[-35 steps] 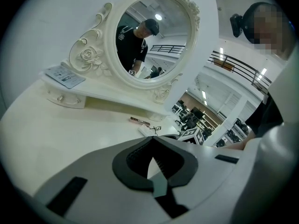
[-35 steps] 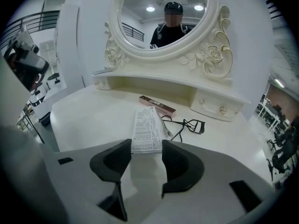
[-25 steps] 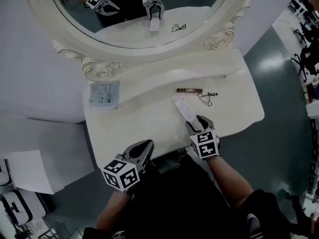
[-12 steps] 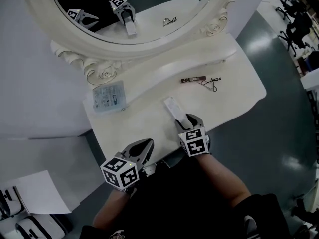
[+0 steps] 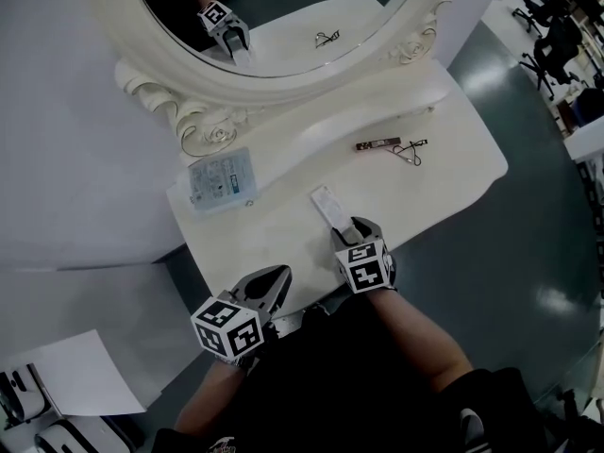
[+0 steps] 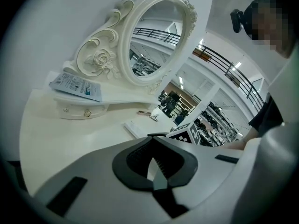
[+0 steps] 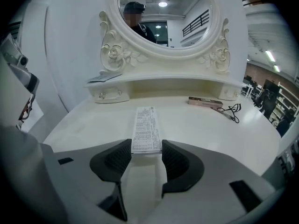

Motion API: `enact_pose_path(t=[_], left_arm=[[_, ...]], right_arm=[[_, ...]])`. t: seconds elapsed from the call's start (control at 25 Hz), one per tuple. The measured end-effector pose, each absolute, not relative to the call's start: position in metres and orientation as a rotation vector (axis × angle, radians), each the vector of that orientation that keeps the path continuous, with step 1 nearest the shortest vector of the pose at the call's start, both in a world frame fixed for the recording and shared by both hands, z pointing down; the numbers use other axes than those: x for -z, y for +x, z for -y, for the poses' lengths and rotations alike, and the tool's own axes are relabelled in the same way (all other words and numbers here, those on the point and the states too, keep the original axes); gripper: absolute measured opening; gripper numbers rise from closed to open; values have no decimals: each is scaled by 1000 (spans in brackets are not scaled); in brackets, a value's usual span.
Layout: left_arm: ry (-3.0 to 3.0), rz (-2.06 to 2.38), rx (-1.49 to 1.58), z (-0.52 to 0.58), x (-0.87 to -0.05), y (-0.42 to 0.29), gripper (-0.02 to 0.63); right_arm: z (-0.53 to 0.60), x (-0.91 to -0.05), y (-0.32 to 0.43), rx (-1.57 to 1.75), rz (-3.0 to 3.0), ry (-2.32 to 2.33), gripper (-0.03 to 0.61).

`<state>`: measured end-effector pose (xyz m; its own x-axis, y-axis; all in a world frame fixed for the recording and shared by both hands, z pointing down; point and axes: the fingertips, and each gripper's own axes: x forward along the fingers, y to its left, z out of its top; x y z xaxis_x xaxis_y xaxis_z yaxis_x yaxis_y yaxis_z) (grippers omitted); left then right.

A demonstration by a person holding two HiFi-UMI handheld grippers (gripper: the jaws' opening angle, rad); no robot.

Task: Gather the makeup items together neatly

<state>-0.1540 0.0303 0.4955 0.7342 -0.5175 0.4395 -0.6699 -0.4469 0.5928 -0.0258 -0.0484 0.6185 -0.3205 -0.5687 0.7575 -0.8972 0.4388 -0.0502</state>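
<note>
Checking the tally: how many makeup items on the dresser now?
4. White box between the jaws of the right gripper, at the front; brown stick and black eyelash curler side by side toward the right; blue-white packet on the raised shelf, left. None seems hidden.

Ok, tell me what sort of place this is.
Probably a dressing-table setup inside a big open workspace: an ornate oval mirror over a white vanity table, an eyelash curler lying on it, and office chairs on the floor beyond.

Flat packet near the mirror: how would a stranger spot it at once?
Find the oval mirror on the cream dressing table. Under its rose-carved left foot, the flat packet lies on the raised shelf. It alone is pale blue and sits up there.
</note>
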Motion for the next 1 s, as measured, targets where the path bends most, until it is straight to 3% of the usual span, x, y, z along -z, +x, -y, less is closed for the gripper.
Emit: enact_pose_path(t=[0.48,1.0], left_arm=[[2121,905,-231,-41,-501,-183,8],[2131,886,-232,-39,-499,-168,8]], right_arm=[[42,-628,-38,-629,1974,1253,221],[41,-613,-33,-606,2061,1241,222]])
